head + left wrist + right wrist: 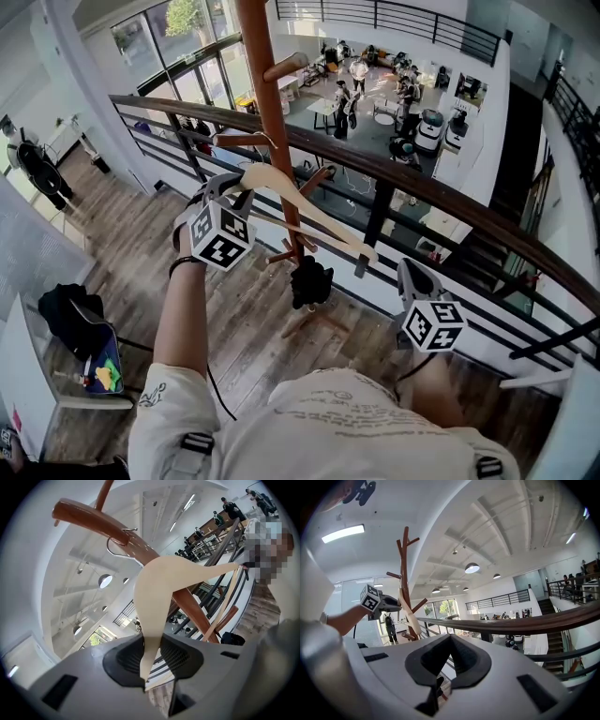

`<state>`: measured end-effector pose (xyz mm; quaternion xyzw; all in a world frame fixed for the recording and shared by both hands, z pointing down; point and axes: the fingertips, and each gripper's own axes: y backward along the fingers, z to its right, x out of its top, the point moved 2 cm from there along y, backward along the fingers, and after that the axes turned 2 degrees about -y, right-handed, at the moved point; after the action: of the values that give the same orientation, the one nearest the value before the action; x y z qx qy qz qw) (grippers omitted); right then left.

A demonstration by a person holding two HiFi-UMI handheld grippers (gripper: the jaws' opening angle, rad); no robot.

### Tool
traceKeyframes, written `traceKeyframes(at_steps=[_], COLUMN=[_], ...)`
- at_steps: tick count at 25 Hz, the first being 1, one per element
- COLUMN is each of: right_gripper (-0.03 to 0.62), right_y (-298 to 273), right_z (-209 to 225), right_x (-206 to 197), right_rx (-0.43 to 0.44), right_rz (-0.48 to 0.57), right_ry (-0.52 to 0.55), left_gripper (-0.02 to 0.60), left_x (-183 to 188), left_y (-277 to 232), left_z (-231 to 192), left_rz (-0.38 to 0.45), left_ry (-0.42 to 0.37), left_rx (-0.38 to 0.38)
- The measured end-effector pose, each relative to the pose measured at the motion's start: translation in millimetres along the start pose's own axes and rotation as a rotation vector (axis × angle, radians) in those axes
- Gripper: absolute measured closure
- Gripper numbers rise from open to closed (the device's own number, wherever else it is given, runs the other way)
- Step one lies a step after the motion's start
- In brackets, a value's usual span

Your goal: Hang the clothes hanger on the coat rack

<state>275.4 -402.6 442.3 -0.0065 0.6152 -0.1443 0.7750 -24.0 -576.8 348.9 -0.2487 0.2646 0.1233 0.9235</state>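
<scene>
The brown wooden coat rack (269, 103) stands in front of me by the railing. My left gripper (225, 190) is shut on one arm of a pale wooden hanger (314, 214). In the left gripper view the hanger (161, 585) runs up from between the pads (124, 660), and its metal hook (114, 551) curls around a rack peg (91, 520). Whether the hook bears on the peg I cannot tell. My right gripper (413, 278) hangs lower right, apart from the rack, shut and empty (437, 686). It sees the rack (405, 573) and the left gripper (386, 604) far left.
A dark curved railing (441, 192) runs across just behind the rack, with a lower floor and people beyond it. A black bag (310, 281) hangs low on the rack. A chair with a black bag (73, 317) stands at my left on the plank floor.
</scene>
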Motion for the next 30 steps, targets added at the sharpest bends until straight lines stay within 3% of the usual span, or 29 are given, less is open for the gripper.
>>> traceKeyframes(at_steps=[7, 12, 20, 24, 28, 30], right_gripper=[0.591, 0.592, 0.591, 0.591, 0.591, 0.592], right_y=[3, 6, 5, 4, 2, 2], right_z=[2, 2, -4, -9, -14, -17], right_x=[-1, -3, -5, -5, -6, -5], right_rx=[0.0, 0.002, 0.023, 0.038, 0.053, 0.059], right_rz=[-0.004, -0.009, -0.014, -0.016, -0.017, -0.016], right_ry=[-0.002, -0.008, -0.007, -0.004, 0.001, 0.004], left_gripper=[0.472, 0.426, 0.408, 0.41, 0.443, 0.532], left_x=[1, 0, 9, 11, 5, 2], left_y=[2, 9, 43, 61, 75, 83], left_z=[3, -1, 7, 9, 6, 6], left_rz=[0.027, 0.055, 0.19, 0.221, 0.219, 0.231], left_ry=[0.047, 0.089, 0.191, 0.224, 0.299, 0.344], left_rx=[0.0, 0.021, -0.039, 0.001, 0.064, 0.1])
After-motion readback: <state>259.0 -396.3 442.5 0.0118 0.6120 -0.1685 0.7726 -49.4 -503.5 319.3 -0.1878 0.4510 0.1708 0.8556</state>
